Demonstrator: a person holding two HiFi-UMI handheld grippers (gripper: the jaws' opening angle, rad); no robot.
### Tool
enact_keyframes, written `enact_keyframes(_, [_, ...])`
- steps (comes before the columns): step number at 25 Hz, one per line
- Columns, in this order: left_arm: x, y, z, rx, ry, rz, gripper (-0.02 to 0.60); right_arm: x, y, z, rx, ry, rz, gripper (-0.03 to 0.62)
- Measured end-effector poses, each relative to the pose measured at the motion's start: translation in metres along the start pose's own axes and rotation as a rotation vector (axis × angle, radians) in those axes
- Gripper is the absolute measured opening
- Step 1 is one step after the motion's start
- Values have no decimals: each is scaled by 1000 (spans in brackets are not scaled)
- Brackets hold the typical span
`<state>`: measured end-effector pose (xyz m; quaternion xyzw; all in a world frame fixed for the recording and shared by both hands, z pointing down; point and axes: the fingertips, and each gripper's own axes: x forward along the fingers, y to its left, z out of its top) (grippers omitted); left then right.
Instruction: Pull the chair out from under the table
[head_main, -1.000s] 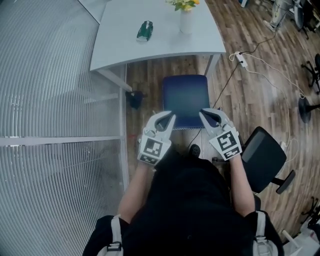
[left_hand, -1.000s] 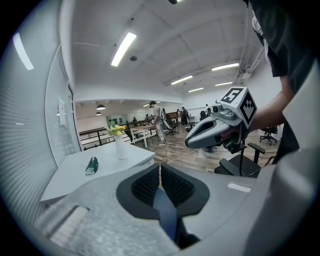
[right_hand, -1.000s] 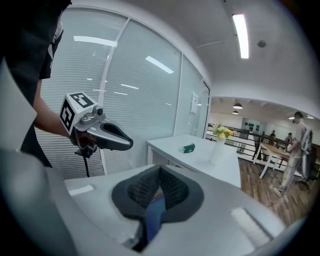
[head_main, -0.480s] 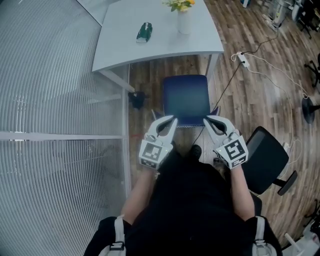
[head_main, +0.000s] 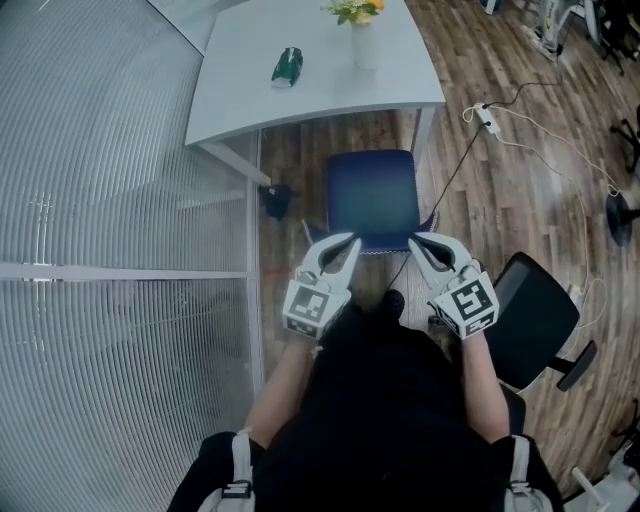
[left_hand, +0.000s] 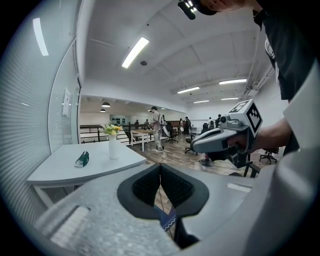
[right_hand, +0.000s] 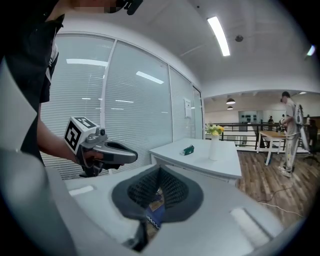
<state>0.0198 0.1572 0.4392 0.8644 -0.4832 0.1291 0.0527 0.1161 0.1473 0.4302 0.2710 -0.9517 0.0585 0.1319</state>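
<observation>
Fingers of your left gripper (left_hand: 160, 177) are closed right up in the left gripper view. The dark pads meet along one line with nothing between them. Through the slot beneath them you see a strip of the blue chair (left_hand: 166, 218) with pale zigzag stitching, and you cannot tell whether any of it is caught. Beyond stands the white table (left_hand: 60, 172), carrying a vase (left_hand: 114, 146) of yellow flowers and a small green object (left_hand: 82, 159). In the right gripper view your right gripper (right_hand: 159, 182) is closed the same way, pads touching, with blue stitched cloth showing in the slot below. From the head view the chair stands on the wood floor (head_main: 500, 200), clear of the table's near edge, with bare boards between them. Your two grippers point at the chair's near edge, the left at its left corner and the right at its right corner, tips just over it. A black office chair (head_main: 530, 315) stands near your right side.
</observation>
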Motion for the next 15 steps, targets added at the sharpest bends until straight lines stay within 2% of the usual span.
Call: enact_keyframes(15, [-3, 1, -2, 12, 6, -2, 11, -3, -12, 0, 11, -12, -38, -2])
